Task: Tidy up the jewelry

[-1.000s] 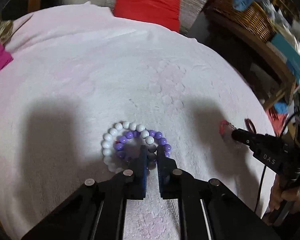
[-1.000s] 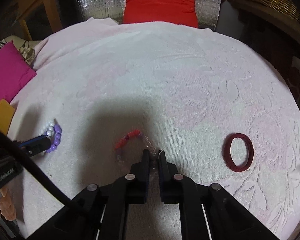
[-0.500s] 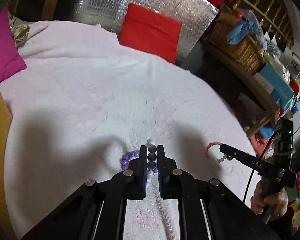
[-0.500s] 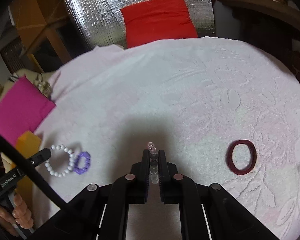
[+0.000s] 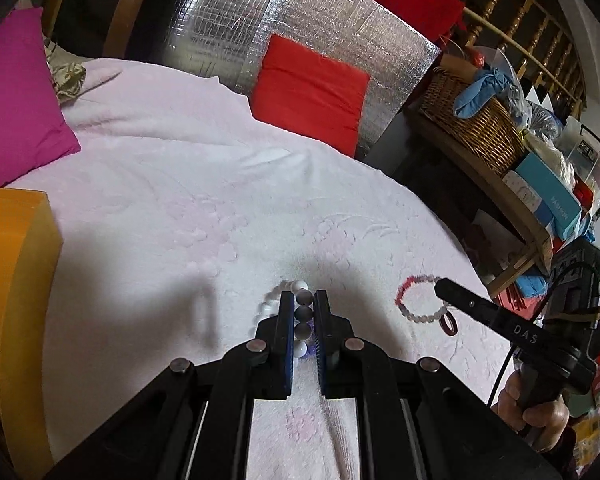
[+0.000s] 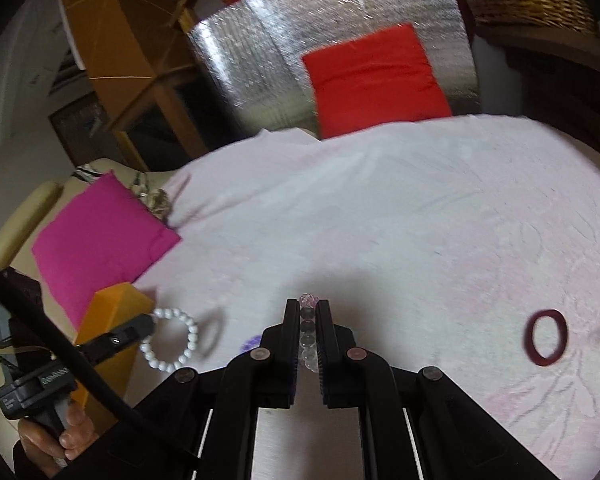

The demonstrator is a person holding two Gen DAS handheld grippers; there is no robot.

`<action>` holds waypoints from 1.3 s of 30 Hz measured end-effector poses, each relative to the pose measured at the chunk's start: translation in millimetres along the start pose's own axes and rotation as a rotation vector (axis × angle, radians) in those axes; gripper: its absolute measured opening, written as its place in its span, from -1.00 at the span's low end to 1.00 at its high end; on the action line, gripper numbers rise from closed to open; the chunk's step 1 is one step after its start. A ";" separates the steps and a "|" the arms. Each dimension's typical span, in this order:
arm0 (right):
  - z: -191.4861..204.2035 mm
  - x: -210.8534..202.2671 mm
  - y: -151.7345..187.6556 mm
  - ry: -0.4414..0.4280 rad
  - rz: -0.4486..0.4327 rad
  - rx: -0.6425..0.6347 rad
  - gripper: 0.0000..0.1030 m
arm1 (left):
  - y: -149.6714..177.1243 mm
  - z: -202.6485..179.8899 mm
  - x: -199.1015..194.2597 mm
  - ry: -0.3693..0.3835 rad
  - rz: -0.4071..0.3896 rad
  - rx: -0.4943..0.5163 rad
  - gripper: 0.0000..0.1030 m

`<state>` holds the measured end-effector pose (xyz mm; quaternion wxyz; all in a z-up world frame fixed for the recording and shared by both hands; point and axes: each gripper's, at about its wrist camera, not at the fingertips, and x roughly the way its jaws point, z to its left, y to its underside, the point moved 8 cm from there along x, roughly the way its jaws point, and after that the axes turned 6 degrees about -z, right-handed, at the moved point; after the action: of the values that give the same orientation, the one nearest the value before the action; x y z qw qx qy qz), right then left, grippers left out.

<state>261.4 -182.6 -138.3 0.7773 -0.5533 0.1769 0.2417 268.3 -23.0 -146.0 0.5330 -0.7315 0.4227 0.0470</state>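
My left gripper [image 5: 303, 298] is shut on a white bead bracelet [image 5: 303, 312] and holds it above the pale pink cloth [image 5: 188, 208]; it hangs as a ring in the right wrist view [image 6: 170, 340]. A purple bead bracelet [image 6: 251, 343] lies on the cloth below, mostly hidden. My right gripper [image 6: 309, 305] is shut on a pink and clear bead bracelet [image 6: 308, 332], which hangs lifted in the left wrist view [image 5: 418, 300]. A dark red bangle [image 6: 545, 337] lies flat on the cloth at the right.
An orange box [image 5: 12, 280] stands at the left edge of the cloth, next to a magenta cushion [image 5: 16, 96]. A red cushion [image 5: 310, 94] leans on a silver foil panel [image 5: 300, 20] at the back. A wicker basket [image 5: 472, 120] sits on a shelf at the right.
Both grippers have risen from the cloth, each lifting its bracelet with it. The purple bracelet stayed on the cloth. The white bracelet now hangs near the orange box.
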 end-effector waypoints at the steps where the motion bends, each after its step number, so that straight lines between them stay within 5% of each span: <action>1: 4.1 -0.7 -0.6 -0.006 -0.007 -0.003 -0.83 | 0.8 0.4 -0.9 -0.005 0.001 0.004 -0.82; 15: 45.0 17.6 10.0 -0.050 -0.002 -0.044 -0.83 | 7.4 -1.2 -11.2 -0.049 -0.001 0.055 -0.82; 29: 6.1 41.3 32.9 0.082 0.137 -0.008 -0.83 | 20.8 9.4 3.4 -0.193 0.044 0.140 -0.82; 39: -43.5 47.1 45.8 0.205 0.231 0.063 -0.83 | 39.7 0.8 27.4 -0.212 0.121 0.188 -0.82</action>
<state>273.6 -202.9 -213.4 0.7390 -0.5264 0.3255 0.2662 259.6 -40.8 -190.0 0.6368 -0.6424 0.4102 0.1163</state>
